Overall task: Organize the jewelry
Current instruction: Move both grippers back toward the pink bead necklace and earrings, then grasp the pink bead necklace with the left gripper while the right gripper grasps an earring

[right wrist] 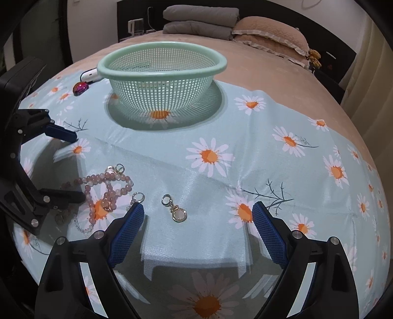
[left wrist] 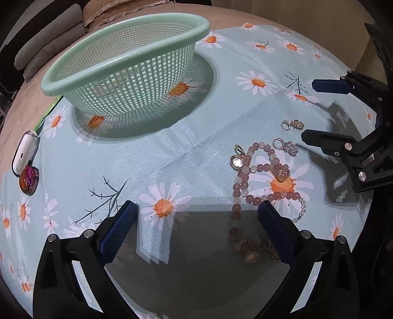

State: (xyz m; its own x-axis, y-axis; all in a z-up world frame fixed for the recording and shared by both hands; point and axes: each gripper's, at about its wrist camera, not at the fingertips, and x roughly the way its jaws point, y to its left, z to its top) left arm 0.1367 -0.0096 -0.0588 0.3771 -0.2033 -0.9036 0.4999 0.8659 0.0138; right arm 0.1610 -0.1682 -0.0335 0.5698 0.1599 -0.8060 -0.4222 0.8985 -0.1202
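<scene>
A pale green plastic basket full of little holes (right wrist: 162,81) sits on a light blue cloth with white and orange daisies (right wrist: 245,137), and the cloth lies on a tan bed (right wrist: 258,61). The basket looks empty inside. Nearer than the basket, a long string of pink round beads (left wrist: 248,169) lies in loops on the cloth. Touching the beads on the side toward the basket is a gold charm with a round clear stone (left wrist: 236,159). Just beside the beads is a silver ring with a bunch of small clear beads (left wrist: 287,146). A bit farther from the beads, a small silver ring with a gold, pale-stone charm (right wrist: 175,212) lies alone. Left of the basket, at the edge of the cloth, rest a white oval case (left wrist: 24,151) and a shiny dark red and purple round stone (left wrist: 29,180), touching each other. The left tool (left wrist: 197,220) is wide open with nothing in it, and its right blue pad sits over the near end of the beads. The right tool (right wrist: 197,220) is wide open too and holds nothing; the lone charm lies on the cloth between its blue pads (right wrist: 129,230) and ahead of them. Behind the basket, folded grey blankets (right wrist: 201,22) and a tan pillow with a frill (right wrist: 270,34) lie at the head of the bed.
</scene>
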